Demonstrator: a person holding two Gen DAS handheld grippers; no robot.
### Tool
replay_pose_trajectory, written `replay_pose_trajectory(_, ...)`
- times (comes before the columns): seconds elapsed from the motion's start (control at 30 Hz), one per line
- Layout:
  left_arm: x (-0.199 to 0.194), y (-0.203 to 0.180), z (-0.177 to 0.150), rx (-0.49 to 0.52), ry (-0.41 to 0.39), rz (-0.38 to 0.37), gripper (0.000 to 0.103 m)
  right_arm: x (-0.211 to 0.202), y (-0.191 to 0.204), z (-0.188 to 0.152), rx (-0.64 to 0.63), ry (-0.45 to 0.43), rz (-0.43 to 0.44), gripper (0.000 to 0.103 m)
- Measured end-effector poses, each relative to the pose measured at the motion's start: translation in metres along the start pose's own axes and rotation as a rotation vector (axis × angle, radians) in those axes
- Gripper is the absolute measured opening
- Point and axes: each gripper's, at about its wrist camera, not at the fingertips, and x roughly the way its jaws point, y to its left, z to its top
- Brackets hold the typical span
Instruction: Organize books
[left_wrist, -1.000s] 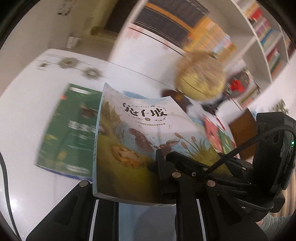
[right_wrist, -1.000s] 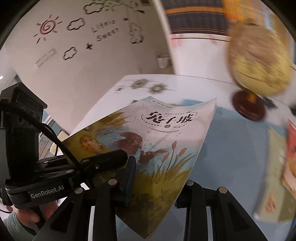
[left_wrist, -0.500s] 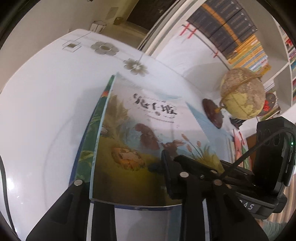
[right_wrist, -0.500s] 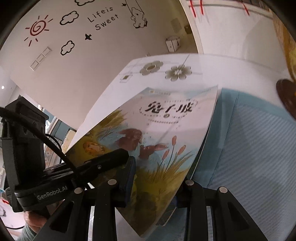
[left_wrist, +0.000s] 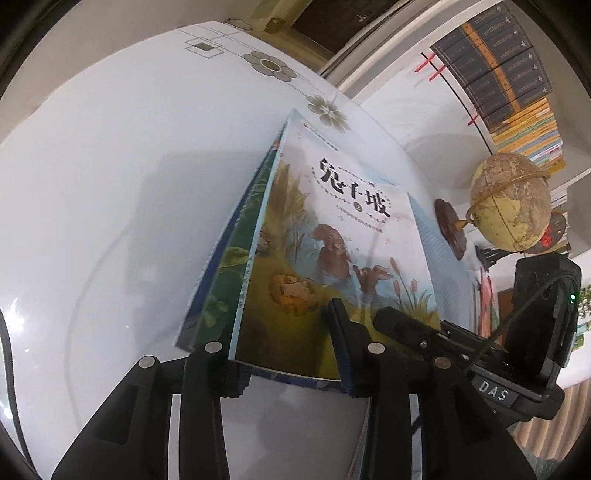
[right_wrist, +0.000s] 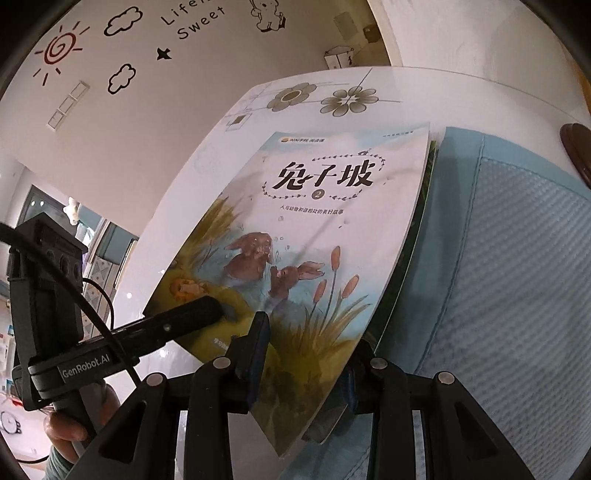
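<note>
Rabbit book (left_wrist: 343, 236) lying atop green book (left_wrist: 225, 273), long axis running away from both grippers. Left gripper (left_wrist: 288, 354) just loosening, jaws parted around near edge. Right gripper (right_wrist: 306, 354) pinching near corner, closest to blue mat (right_wrist: 498, 258) beside the green book.

Left hand-held gripper (left_wrist: 291, 354) opening; right hand-held gripper (right_wrist: 306, 354) clamped, angled down.

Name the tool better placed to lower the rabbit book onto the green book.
Right. The right tool grips the rabbit book at its lower edge; the left tool has just been opening its jaws around it.
</note>
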Motion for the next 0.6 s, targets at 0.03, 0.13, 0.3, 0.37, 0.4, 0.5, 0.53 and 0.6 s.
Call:
replay_pose_trajectory(0.03,-0.001,0.001,-0.001,-0.004,-0.005,0.009,0.035,0.0,0.002,-0.001,-0.009,0.003,-0.001,0.032)
replay_pose_trajectory(0.13,-0.004,0.002,-0.003,-0.013,-0.01,0.03,0.036,-0.001,0.003,-0.004,-0.006,-0.001,-0.008,0.032)
replay_pose_trajectory(0.3,-0.003,-0.007,-0.002,0.022,-0.007,0.094,0.038,-0.006,-0.003,-0.006,0.016,-0.018,-0.013,0.032)
replay_pose_trajectory(0.37,-0.002,-0.019,0.002,0.092,-0.007,0.175,0.045,-0.008,-0.004,-0.007,0.016,-0.019,-0.014,0.032)
replay_pose_trajectory(0.4,0.0,-0.026,0.004,0.138,-0.006,0.234,0.047,-0.009,-0.003,-0.008,0.012,-0.02,-0.017,0.032)
replay_pose_trajectory(0.5,0.0,-0.034,0.006,0.212,-0.017,0.391,0.056,-0.009,-0.002,-0.013,0.006,-0.026,-0.027,0.032)
replay_pose_trajectory(0.53,0.001,-0.034,0.006,0.234,-0.019,0.435,0.056,-0.009,-0.003,-0.015,0.011,-0.025,-0.028,0.032)
replay_pose_trajectory(0.6,0.004,-0.032,0.005,0.259,-0.003,0.464,0.056,-0.008,-0.004,-0.017,0.02,-0.024,-0.02,0.032)
